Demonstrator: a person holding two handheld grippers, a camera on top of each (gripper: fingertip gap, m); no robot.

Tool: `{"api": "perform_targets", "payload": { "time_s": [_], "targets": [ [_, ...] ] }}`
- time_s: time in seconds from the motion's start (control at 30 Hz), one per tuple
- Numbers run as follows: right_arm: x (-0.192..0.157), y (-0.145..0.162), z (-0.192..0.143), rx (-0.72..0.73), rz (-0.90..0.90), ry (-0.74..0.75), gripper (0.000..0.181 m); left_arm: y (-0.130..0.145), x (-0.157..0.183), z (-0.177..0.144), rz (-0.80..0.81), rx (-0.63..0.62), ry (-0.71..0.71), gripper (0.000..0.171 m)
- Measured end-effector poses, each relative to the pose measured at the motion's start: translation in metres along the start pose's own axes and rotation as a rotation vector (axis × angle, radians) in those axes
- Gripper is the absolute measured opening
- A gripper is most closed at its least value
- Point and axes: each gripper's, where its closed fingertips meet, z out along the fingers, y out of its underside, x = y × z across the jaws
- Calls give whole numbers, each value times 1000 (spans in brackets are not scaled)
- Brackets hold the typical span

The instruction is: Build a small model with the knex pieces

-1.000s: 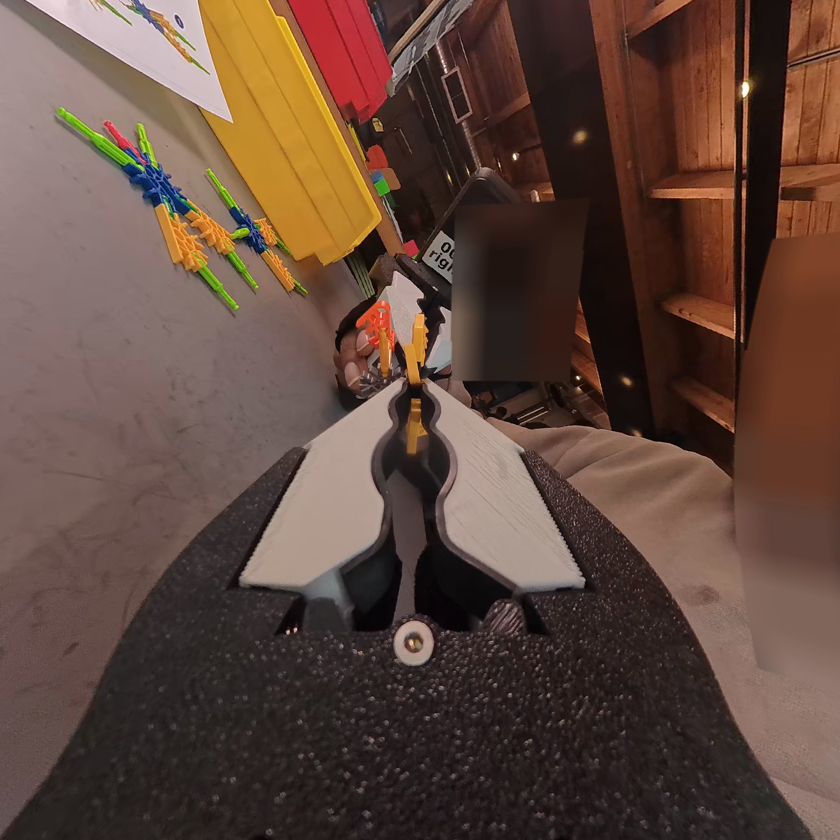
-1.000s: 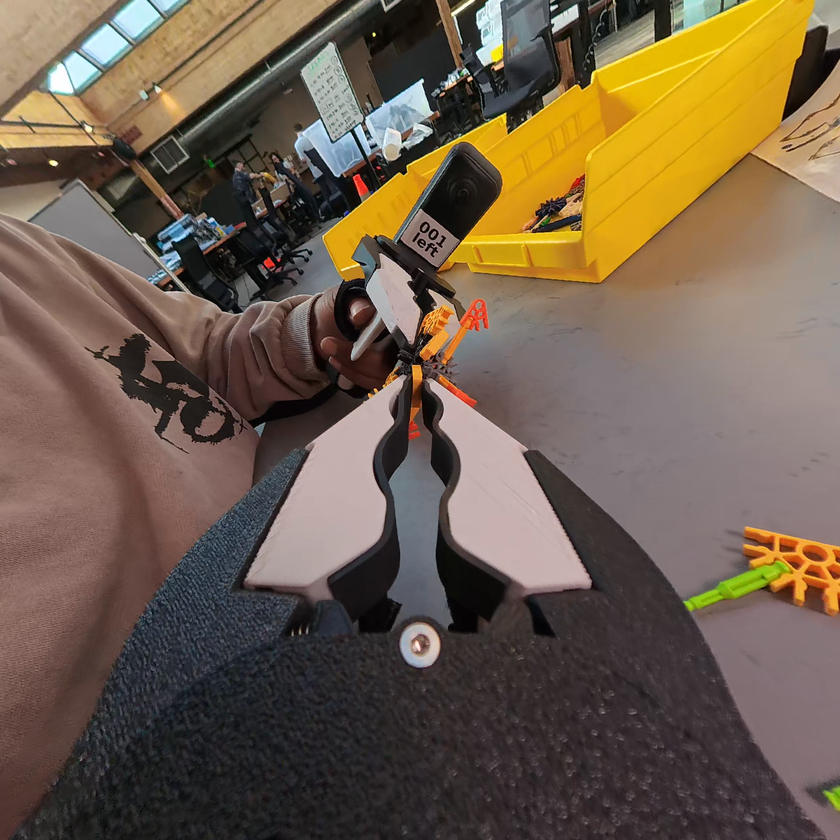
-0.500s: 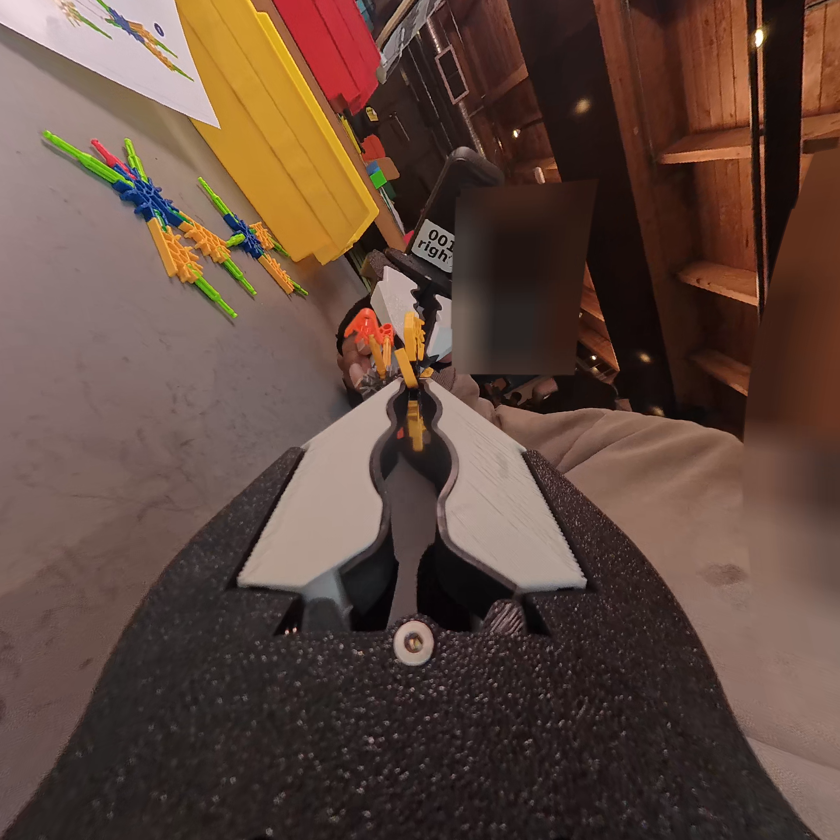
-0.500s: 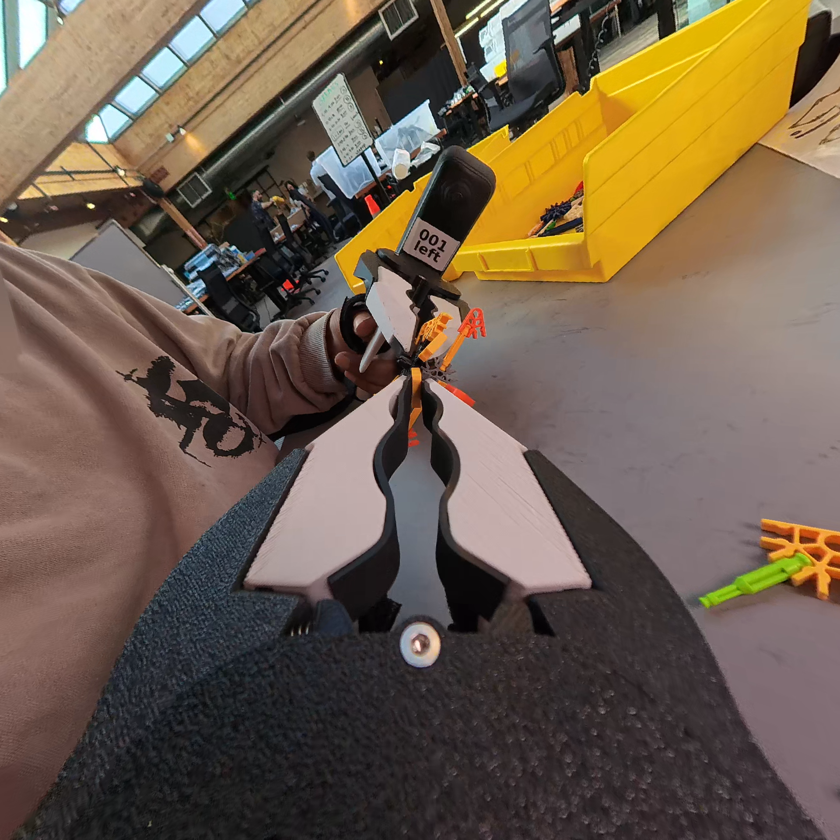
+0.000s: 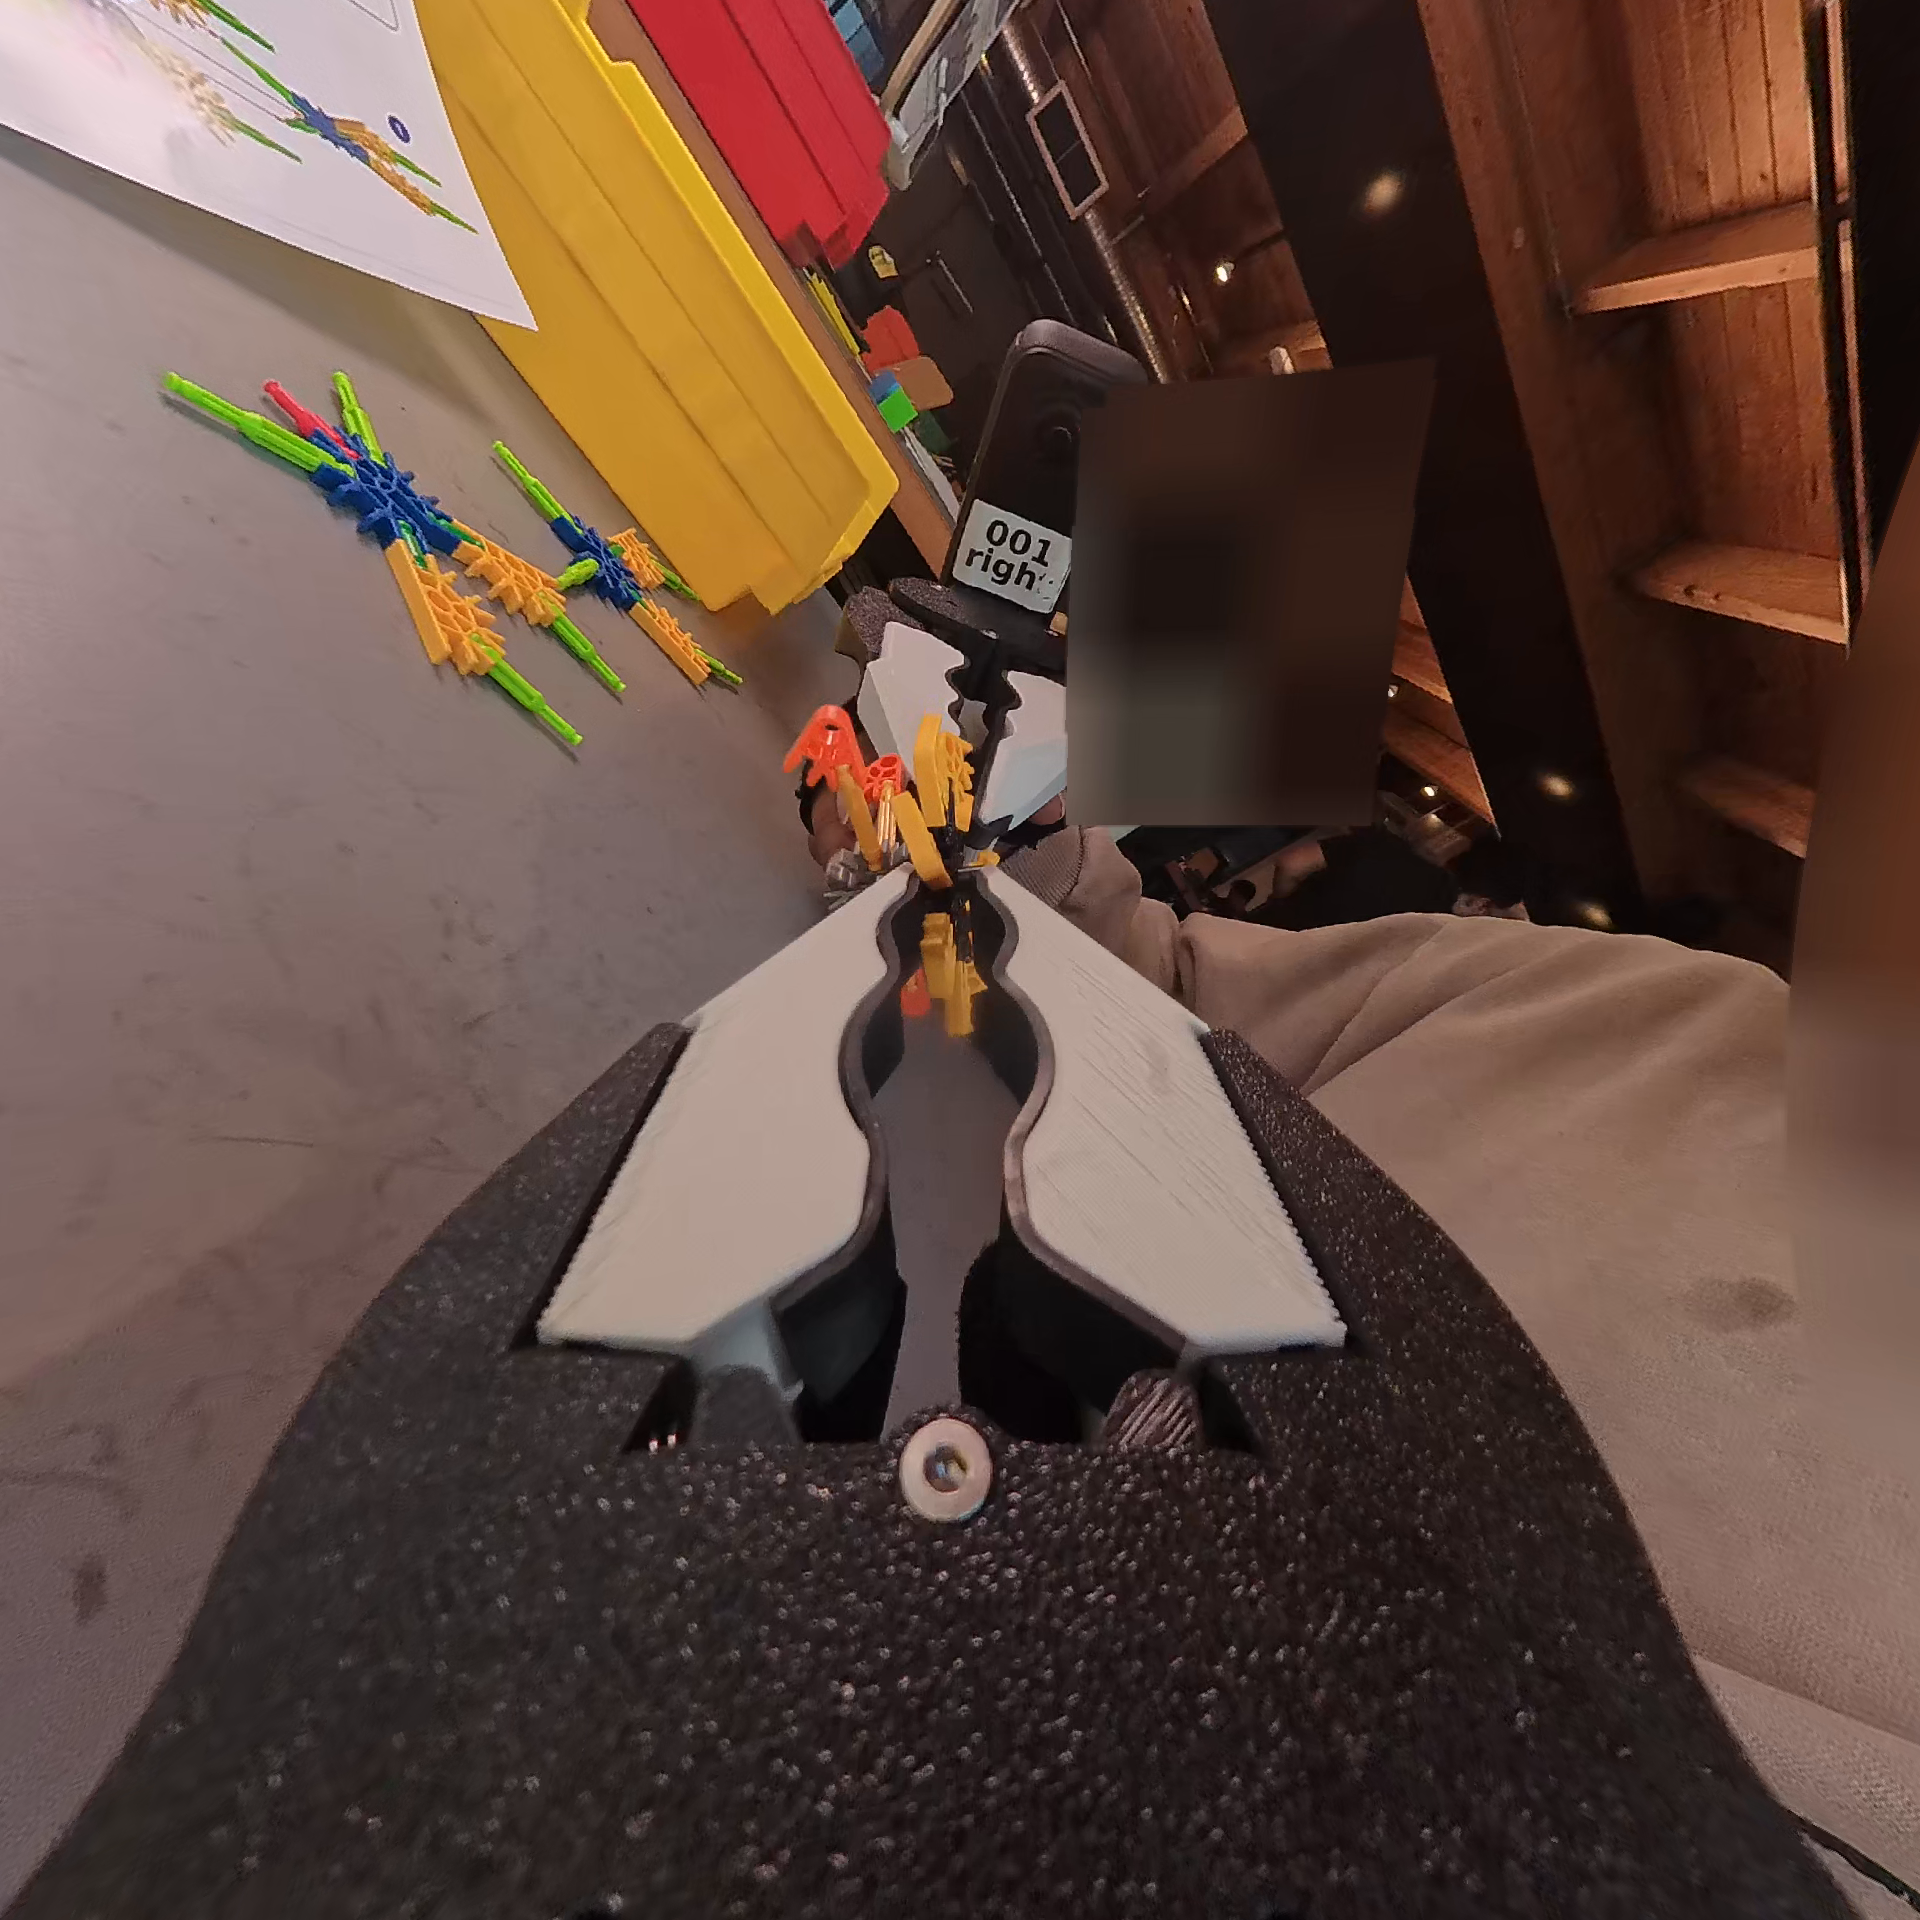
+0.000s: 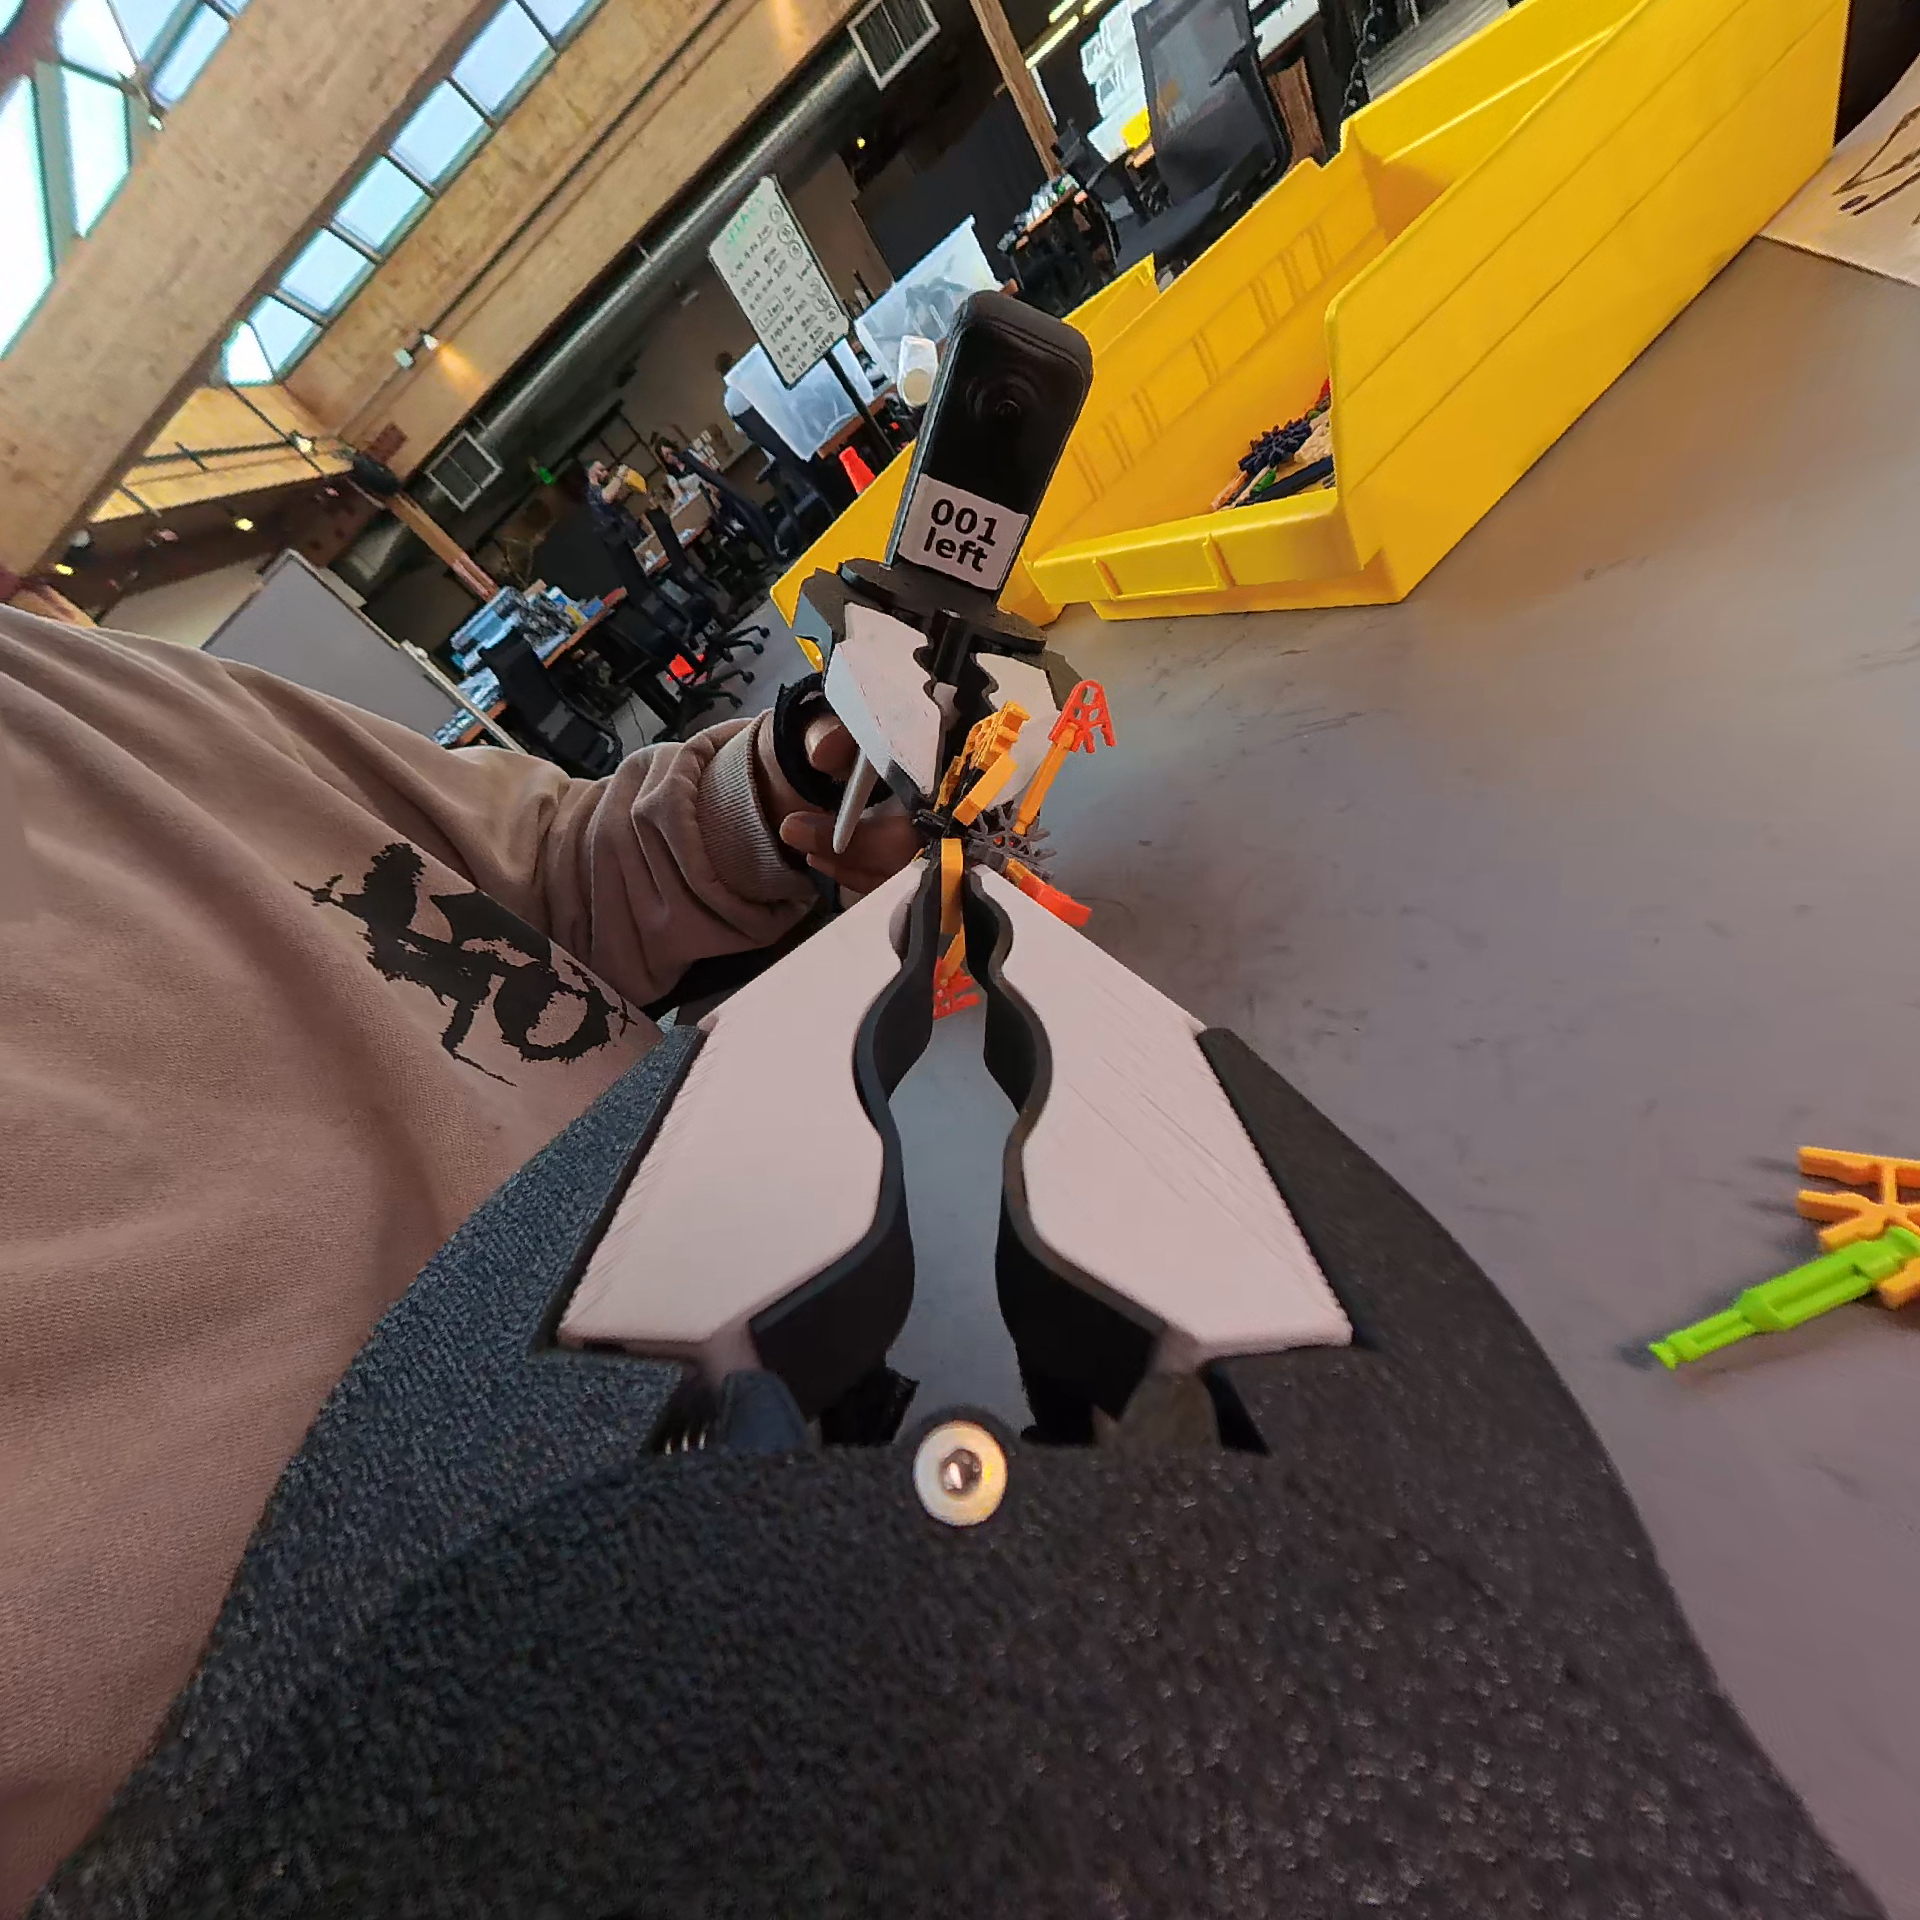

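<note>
Both grippers, left gripper (image 5: 943, 883) and right gripper (image 6: 948, 878), pinch one orange-yellow toy assembly (image 6: 992, 790) from opposite ends, above bare grey table (image 6: 1455, 831); yellow bin (image 6: 1455, 343) sits well beyond.

A small toy assembly (image 5: 940, 831) of yellow, orange and grey snap-together rods and connectors is held in the air at frame centre, pinched from opposite sides between both hand-held grippers' fingertips.

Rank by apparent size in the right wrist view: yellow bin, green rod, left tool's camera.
1. Yellow bin, largest.
2. Camera on the left tool.
3. Green rod, smallest, though it lies nearer the lens, so true sizes are unsure.
</note>
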Motion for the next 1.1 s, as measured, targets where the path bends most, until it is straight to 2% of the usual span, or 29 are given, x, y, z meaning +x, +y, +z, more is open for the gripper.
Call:
{"api": "perform_targets", "payload": {
  "time_s": [0.27, 0.47, 0.53, 0.67, 1.1],
  "targets": [
    [2, 7, -1, -68, -107, 54, 2, 8, -3, 2, 73, -55, -41, 8],
    [-3, 0, -2, -38, -150, 59, 1, 3, 6, 2, 169, -20, -22, 8],
    [-7, -4, -3, -15, -142, 35, 1, 2, 12, 2, 174, -16, 16, 15],
    [-7, -7, -3, 6, -150, 38, 1, -2, 9, 0, 171, -2, -2, 21],
    [-5, -8, -1, -26, -399, 165, 1, 0, 3, 0, 172, -13, -47, 11]
  ]
}}
